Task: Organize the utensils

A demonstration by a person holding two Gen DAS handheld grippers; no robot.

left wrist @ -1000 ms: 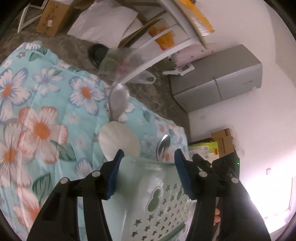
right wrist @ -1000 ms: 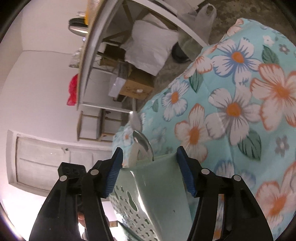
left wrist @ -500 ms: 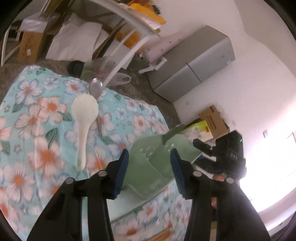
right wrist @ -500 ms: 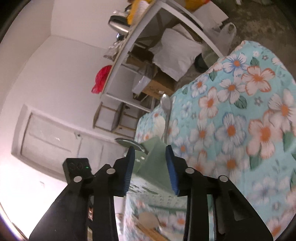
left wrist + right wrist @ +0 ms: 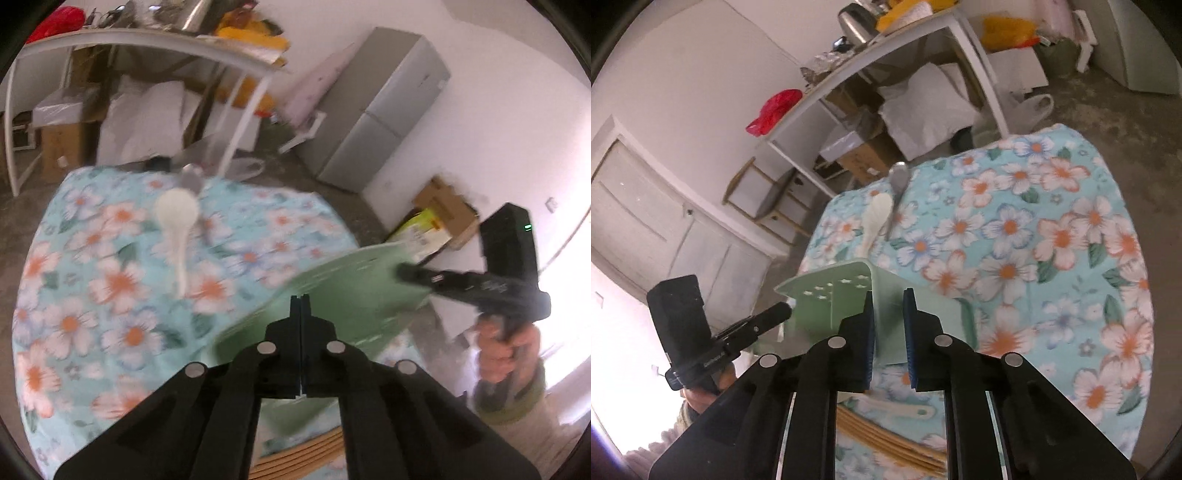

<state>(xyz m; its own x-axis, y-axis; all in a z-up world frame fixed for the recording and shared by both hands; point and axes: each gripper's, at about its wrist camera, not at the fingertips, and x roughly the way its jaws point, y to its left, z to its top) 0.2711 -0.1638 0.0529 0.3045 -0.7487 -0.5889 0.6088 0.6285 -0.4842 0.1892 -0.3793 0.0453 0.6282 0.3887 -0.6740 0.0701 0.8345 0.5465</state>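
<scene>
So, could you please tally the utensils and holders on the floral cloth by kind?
White plastic rice spoon: 1
Shiny metal spoon: 1
Pale green perforated plastic utensil holder: 1
Pale wooden chopsticks, bundle: 1, sticks too blurred to count
Cream utensil handle: 1
Total: 5

place: home storage room | signs: grey fridge (image 5: 380, 107), cluttered white table (image 5: 886, 55), cardboard boxes (image 5: 59, 147), floral cloth (image 5: 1052, 240)
</scene>
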